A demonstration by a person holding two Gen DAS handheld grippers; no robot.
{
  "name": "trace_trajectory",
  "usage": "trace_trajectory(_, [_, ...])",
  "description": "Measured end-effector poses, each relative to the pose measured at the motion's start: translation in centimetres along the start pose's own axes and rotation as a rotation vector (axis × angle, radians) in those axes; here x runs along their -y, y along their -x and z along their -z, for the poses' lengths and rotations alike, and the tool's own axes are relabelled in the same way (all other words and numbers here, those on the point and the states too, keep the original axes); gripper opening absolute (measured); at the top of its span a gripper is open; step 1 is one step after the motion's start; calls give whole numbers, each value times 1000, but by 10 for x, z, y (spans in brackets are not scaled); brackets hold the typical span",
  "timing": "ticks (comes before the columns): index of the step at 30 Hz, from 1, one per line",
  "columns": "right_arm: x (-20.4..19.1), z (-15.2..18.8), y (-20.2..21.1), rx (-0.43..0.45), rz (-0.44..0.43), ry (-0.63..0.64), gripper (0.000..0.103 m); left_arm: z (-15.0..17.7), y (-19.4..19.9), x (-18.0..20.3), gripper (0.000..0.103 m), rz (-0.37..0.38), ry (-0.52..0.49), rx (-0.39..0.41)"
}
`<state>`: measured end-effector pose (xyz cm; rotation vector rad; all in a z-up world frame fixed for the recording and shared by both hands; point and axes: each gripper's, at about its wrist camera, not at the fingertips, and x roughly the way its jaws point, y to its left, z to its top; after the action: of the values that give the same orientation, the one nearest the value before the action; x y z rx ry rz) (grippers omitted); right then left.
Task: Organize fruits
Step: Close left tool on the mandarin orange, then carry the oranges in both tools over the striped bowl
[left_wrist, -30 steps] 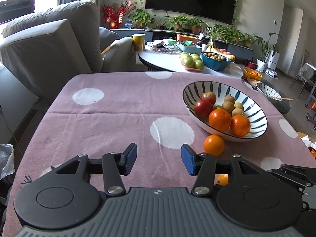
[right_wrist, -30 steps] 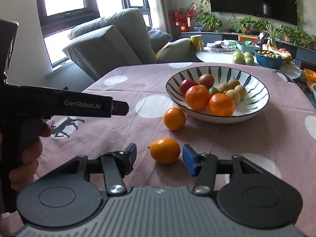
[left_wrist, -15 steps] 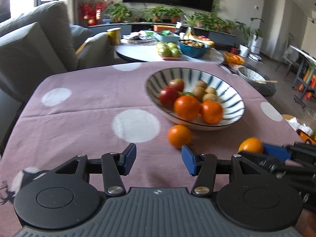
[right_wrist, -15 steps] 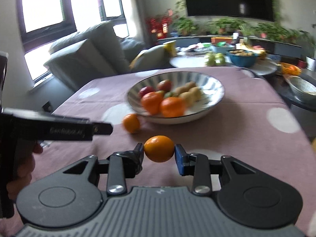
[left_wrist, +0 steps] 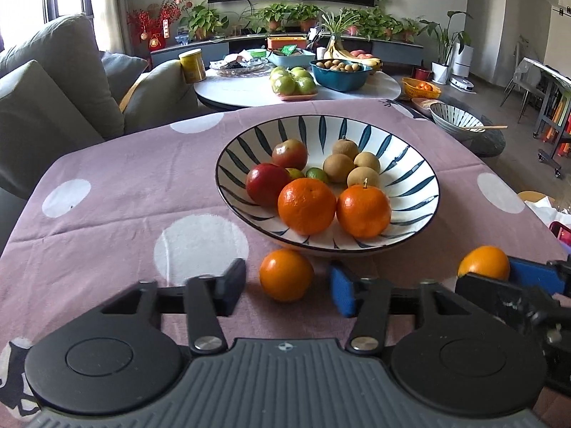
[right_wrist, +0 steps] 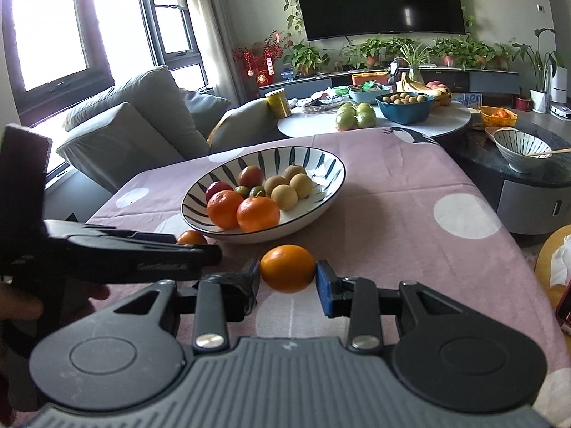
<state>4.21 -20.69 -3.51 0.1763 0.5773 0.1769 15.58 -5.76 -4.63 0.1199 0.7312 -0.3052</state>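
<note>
The only lettering in view is the light print along the side of the left gripper [right_wrist: 210, 255] as the right wrist camera sees it; it is too blurred to read here. Red hanging ornaments [right_wrist: 264, 67] by the TV cabinet carry gold marks that cannot be made out.

The right gripper [right_wrist: 287, 278] is clamped on a smooth orange [right_wrist: 287, 268], its black pad and blue pad pressing the fruit's two sides, held above the pink polka-dot tablecloth [right_wrist: 410, 221]. From the left wrist view this same orange [left_wrist: 484, 262] shows at the far right edge, just beyond the bowl's near right rim.

The left gripper [left_wrist: 287, 291] has its jaws closing around a second orange [left_wrist: 286, 274], which sits on the tablecloth [left_wrist: 117, 192] between the pads, with a gap visible on each side, so the pads are not pressing it. This orange lies just in front of the striped bowl [left_wrist: 414, 164], touching or nearly touching its underside; in the right wrist view it [right_wrist: 192, 237] peeks out behind the left gripper's finger.

The bowl [right_wrist: 321, 164] holds two mandarins [left_wrist: 307, 205], red apples [left_wrist: 267, 184], small green fruits [left_wrist: 317, 174] and brownish round fruits [left_wrist: 338, 167]. Its low front rim stands directly ahead of both grippers.

Beyond the table are a grey sofa [left_wrist: 53, 82], a round white table [left_wrist: 249, 87] bearing green apples [left_wrist: 293, 83], a yellow tin [left_wrist: 192, 65], a blue dish [left_wrist: 339, 73] and bananas [left_wrist: 342, 55], and a second striped bowl [left_wrist: 456, 120] on a dark side table. A hand [right_wrist: 21, 299] holds the left gripper's handle.
</note>
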Motion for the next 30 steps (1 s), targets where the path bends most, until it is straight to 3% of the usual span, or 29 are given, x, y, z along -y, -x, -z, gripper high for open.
trace_trajectory(10, [-3, 0, 5, 7, -19, 6, 3, 10, 24, -10, 30, 0, 29, 9])
trace_trajectory(18, [-12, -7, 6, 23, -40, 25, 3, -2, 47, -9, 30, 7, 28, 80])
trace_trajectory(30, [-9, -23, 0, 55, -39, 33, 3, -23, 40, 1, 30, 6, -11, 114])
